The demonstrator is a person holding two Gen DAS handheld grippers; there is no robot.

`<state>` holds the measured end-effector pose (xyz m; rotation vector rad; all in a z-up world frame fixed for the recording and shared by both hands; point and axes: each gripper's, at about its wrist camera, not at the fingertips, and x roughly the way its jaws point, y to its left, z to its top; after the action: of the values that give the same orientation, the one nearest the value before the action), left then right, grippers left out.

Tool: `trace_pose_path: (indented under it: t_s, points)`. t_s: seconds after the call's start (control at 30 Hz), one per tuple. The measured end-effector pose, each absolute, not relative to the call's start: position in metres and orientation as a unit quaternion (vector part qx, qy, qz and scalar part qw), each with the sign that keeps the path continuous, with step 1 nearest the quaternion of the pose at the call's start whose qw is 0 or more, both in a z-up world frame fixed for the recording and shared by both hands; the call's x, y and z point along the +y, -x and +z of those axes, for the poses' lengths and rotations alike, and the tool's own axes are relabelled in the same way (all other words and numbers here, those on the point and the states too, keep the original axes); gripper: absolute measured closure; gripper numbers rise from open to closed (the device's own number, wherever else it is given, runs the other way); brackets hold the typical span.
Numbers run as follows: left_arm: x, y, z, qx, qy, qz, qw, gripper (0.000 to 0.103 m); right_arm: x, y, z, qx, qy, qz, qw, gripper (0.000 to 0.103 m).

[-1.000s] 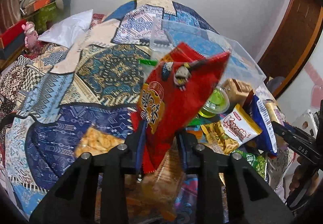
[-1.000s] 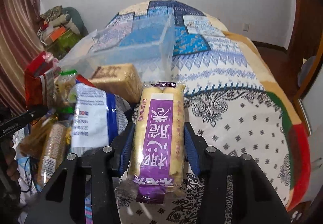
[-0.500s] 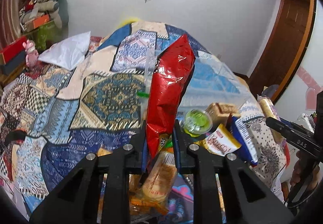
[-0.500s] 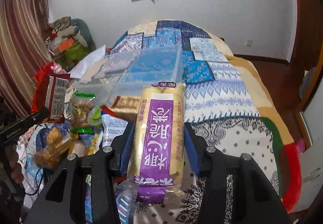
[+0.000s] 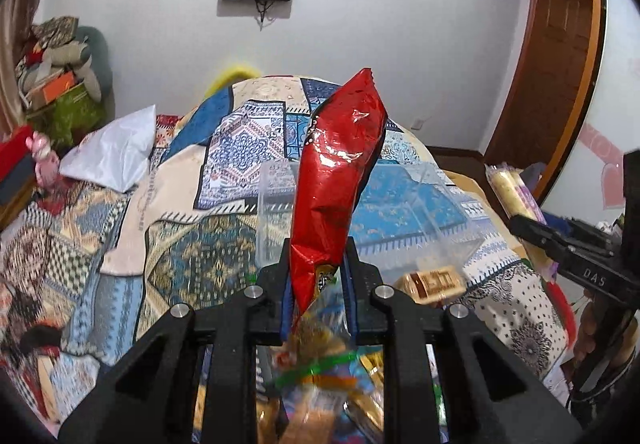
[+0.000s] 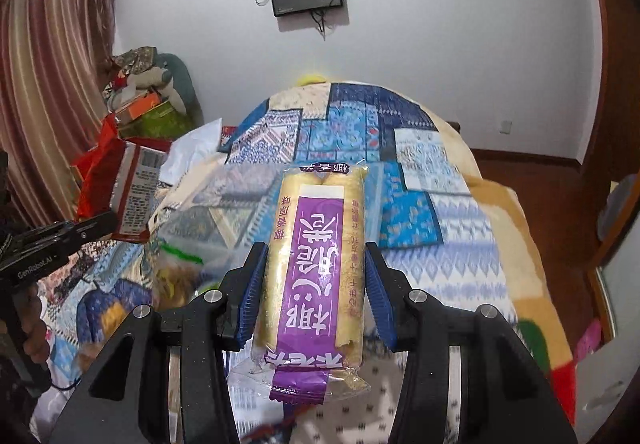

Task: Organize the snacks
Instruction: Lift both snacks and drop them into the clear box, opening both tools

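Note:
My left gripper (image 5: 316, 264) is shut on a red foil snack bag (image 5: 340, 172) and holds it upright above the bed. It also shows at the left of the right wrist view (image 6: 120, 192). My right gripper (image 6: 316, 272) is shut on a purple-and-yellow wafer roll pack (image 6: 316, 264), which also shows at the right of the left wrist view (image 5: 514, 188). A clear plastic storage bin (image 5: 400, 204) lies on the patchwork bedspread beyond both grippers; it also shows in the right wrist view (image 6: 240, 196).
A pile of mixed snack packets (image 5: 320, 384) lies under the left gripper, with a tan biscuit pack (image 5: 434, 284) beside it. A white pillow (image 5: 116, 152) and clutter (image 5: 60, 84) sit at the left. A wooden door (image 5: 552, 64) stands at the right.
Both grippers have risen and tilted up with their packs still held. The snack pile has dropped toward the bottom of both views, and the wall screens have come into view.

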<state>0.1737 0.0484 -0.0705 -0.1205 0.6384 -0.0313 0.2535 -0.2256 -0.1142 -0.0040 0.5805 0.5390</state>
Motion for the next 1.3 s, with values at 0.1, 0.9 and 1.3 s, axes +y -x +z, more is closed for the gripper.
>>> trace_pose_path:
  t_s: [0.1,0.9,1.3]
  points:
    - [0.045,-0.190,-0.072,0.321,0.047,-0.020,0.946,0.083,-0.217,-0.268,-0.111,0.281,0.006,0.266,0.922,0.059]
    - [0.056,-0.278,-0.132,0.419,0.084,-0.032,0.903,0.084,-0.163,-0.361,-0.166,0.375,0.041,0.267,0.887,0.059]
    - [0.064,-0.262,-0.123,0.419,0.107,-0.015,0.902,0.070,-0.171,-0.340,-0.152,0.370,0.046,0.268,0.889,0.058]
